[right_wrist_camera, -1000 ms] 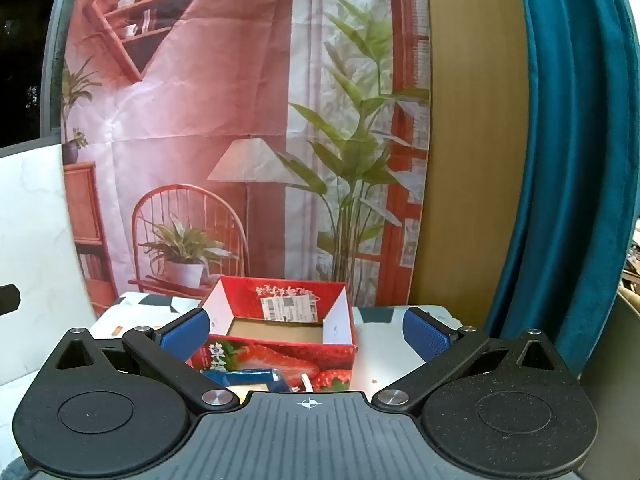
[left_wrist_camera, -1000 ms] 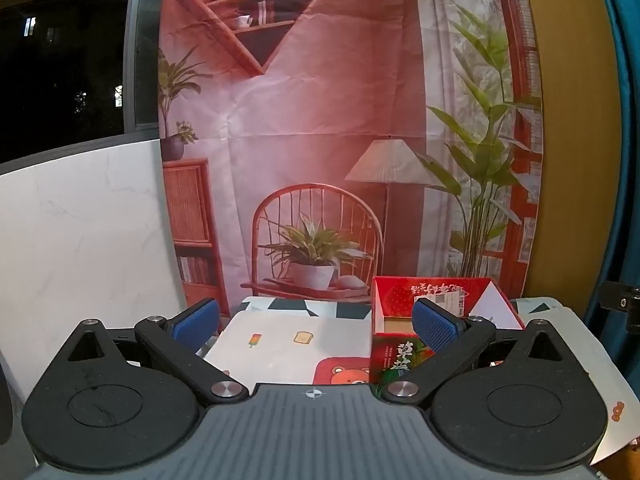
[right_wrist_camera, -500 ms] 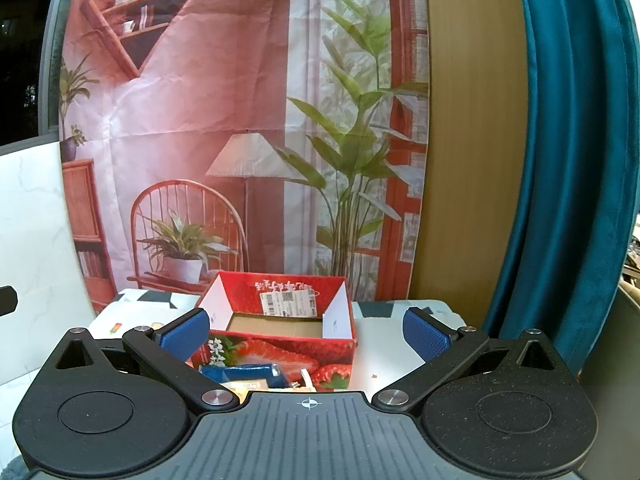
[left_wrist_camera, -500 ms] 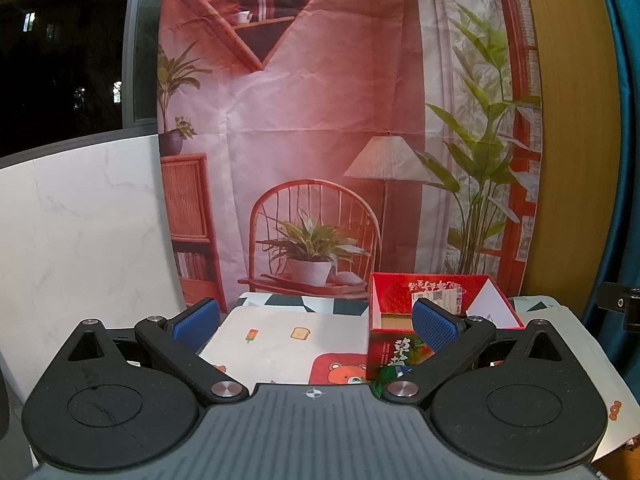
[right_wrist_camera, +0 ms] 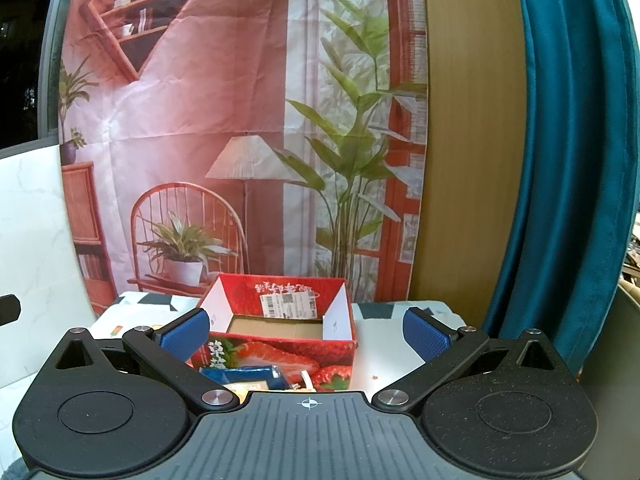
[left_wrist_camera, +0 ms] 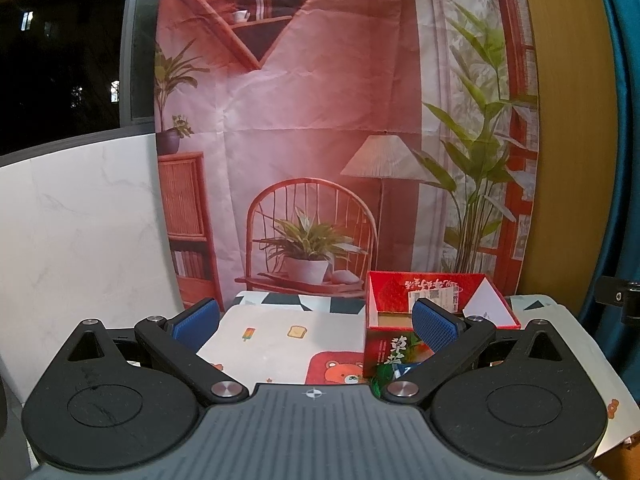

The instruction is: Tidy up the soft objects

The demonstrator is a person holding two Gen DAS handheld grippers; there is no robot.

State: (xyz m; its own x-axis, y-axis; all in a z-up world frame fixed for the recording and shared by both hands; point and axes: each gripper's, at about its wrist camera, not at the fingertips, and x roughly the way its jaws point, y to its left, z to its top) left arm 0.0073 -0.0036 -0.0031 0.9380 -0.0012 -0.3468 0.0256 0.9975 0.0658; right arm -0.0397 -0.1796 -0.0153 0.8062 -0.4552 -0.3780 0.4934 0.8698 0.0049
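We held both grippers above the worktop (left_wrist_camera: pixel 280 320) with their fingers spread wide and nothing between them. The left gripper (left_wrist_camera: pixel 316 320) faced the patterned cloth (left_wrist_camera: pixel 272 344), the red strawberry box (left_wrist_camera: pixel 400 300) at its right finger. The right gripper (right_wrist_camera: pixel 306 330) faced that open box (right_wrist_camera: pixel 280 344) squarely; a blue packet (right_wrist_camera: pixel 248 376) lay just before the box, partly hidden.

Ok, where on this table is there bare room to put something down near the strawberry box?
Free: the printed mat left of the strawberry box, out to the marble panel, and the strip of tabletop between the box's right wall and the teal curtain. Crowded: right in front of the box, where a blue packet lies.
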